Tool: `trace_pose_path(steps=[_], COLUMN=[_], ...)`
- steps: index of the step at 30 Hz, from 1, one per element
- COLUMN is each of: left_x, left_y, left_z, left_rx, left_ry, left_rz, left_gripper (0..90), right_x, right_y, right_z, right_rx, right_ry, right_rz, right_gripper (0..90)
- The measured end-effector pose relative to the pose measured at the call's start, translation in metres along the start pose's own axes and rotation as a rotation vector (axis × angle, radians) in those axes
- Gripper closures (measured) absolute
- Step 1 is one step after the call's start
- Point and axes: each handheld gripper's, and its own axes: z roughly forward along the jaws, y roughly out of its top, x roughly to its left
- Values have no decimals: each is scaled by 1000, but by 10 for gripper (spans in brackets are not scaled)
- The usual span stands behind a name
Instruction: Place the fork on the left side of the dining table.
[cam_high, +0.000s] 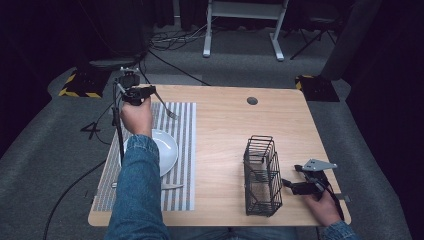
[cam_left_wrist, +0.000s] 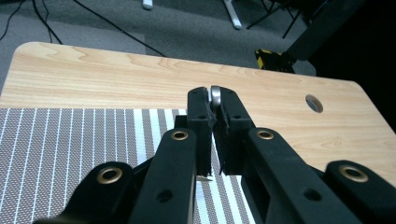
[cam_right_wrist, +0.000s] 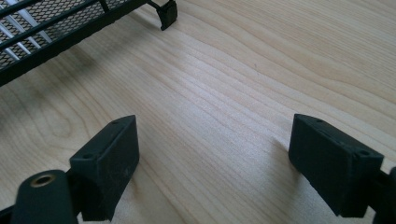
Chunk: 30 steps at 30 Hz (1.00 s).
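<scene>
My left gripper hovers over the far left part of the table, shut on the handle of a silver fork whose tines slant down toward the striped placemat. In the left gripper view the jaws of the left gripper pinch the fork's rounded handle end, and the rest of the fork is hidden. A white plate lies on the placemat. My right gripper rests low at the front right beside a black wire basket. The right gripper stands open over bare wood.
A knife lies on the placemat in front of the plate. The basket's lower edge is just beyond the right jaws. A cable hole sits at the table's far middle. Table legs and cables lie on the floor beyond.
</scene>
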Motion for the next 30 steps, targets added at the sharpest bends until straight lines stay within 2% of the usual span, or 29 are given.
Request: trace_pose_path(steps=[15, 19, 24, 30], left_x=[12, 15, 19, 27], left_y=[-13, -14, -15, -17], left_z=[11, 11, 10, 9], left_rx=[35, 32, 22, 27], left_ry=[11, 4, 17, 53], left_rz=[-34, -45, -42, -33], left_gripper=[856, 855, 846, 706], right_x=[0, 0, 0, 0], right_y=[0, 0, 0, 0], right_z=[0, 0, 0, 0], right_rx=[0, 0, 0, 1], right_ry=[0, 0, 0, 1], right_rz=[1, 0, 0, 0], right_gripper=[164, 164, 164, 164])
